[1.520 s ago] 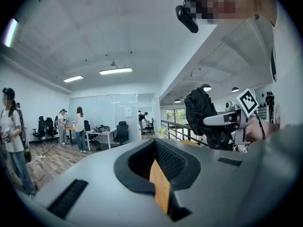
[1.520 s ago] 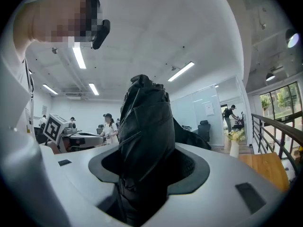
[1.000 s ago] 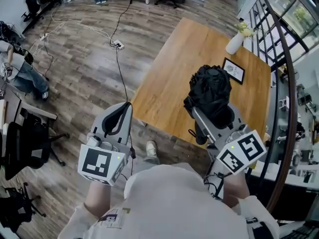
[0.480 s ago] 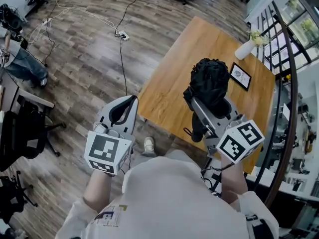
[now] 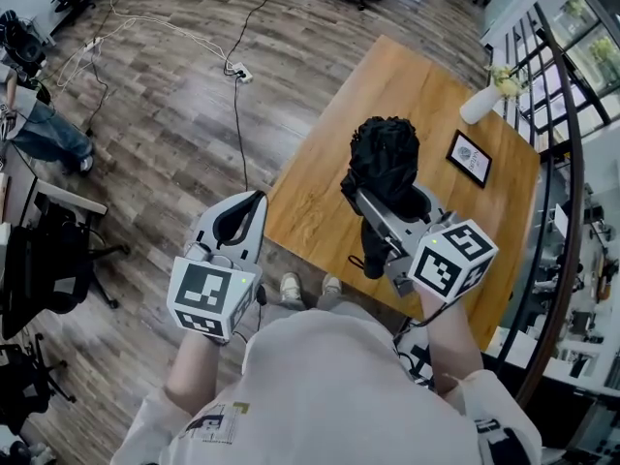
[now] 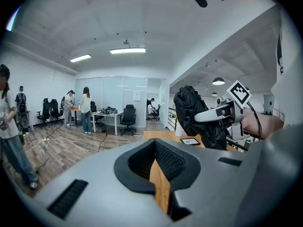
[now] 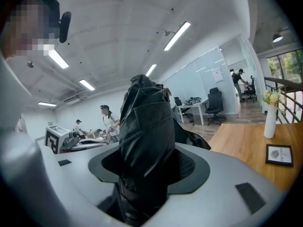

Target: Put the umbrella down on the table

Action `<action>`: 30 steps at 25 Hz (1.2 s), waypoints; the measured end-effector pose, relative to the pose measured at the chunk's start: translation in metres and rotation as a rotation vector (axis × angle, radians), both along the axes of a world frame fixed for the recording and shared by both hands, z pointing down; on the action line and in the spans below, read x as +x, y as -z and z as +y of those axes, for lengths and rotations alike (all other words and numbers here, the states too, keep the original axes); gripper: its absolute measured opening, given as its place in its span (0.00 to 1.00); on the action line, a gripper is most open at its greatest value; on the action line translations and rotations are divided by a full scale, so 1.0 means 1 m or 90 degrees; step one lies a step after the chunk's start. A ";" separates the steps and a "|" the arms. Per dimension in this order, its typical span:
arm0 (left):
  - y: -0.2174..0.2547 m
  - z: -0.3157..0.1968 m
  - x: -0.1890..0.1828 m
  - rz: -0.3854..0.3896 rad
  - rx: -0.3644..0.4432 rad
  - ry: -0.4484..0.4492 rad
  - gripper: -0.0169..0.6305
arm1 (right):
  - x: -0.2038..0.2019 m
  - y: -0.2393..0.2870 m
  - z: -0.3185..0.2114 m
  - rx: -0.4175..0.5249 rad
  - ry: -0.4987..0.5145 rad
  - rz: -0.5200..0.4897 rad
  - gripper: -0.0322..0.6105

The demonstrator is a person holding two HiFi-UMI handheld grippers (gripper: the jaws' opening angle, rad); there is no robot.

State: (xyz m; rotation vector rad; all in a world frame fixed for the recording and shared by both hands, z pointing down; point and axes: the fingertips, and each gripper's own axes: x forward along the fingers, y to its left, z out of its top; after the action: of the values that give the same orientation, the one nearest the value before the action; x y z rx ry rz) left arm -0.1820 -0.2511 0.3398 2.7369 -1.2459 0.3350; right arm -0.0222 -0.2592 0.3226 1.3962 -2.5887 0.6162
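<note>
Right gripper [image 5: 368, 200] clamps a folded black umbrella [image 5: 385, 151] over the wooden table [image 5: 315, 187]. Left gripper [image 5: 255, 200] is closed, empty.

The umbrella [image 7: 144, 126] hides from me the pads of the right gripper [image 5: 392, 201]. Print on the framed picture [image 5: 469, 158] is too small for me to read.

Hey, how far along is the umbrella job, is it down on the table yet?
Not yet. Done: the folded black umbrella is picked up and sits over the wooden table. In hand: the right gripper is clamped on it, holding it up off the surface. Left: lower it onto the tabletop and let go. The left gripper is empty, beside the table's edge.
</note>
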 end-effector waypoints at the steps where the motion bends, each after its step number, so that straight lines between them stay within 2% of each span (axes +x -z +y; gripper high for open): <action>1: 0.001 -0.006 0.002 0.002 0.001 0.005 0.05 | 0.002 -0.004 -0.007 -0.010 0.003 -0.004 0.47; 9: -0.022 -0.029 0.018 0.013 -0.025 0.037 0.05 | 0.014 -0.047 -0.041 -0.087 0.012 -0.053 0.47; 17: -0.060 -0.061 0.030 0.014 -0.085 0.045 0.05 | 0.010 -0.099 -0.078 -0.149 0.015 -0.031 0.47; 23: -0.099 -0.076 0.037 -0.002 -0.133 0.041 0.05 | 0.000 -0.152 -0.095 -0.209 0.023 -0.009 0.47; 30: -0.149 -0.089 0.045 -0.016 -0.202 0.029 0.05 | -0.003 -0.218 -0.109 -0.265 0.024 0.054 0.47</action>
State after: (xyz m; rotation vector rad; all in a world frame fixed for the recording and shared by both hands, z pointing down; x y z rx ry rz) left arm -0.1369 -0.3403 0.4886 2.4400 -1.1463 0.5152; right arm -0.0248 -0.3683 0.5406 1.2056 -2.2438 0.9959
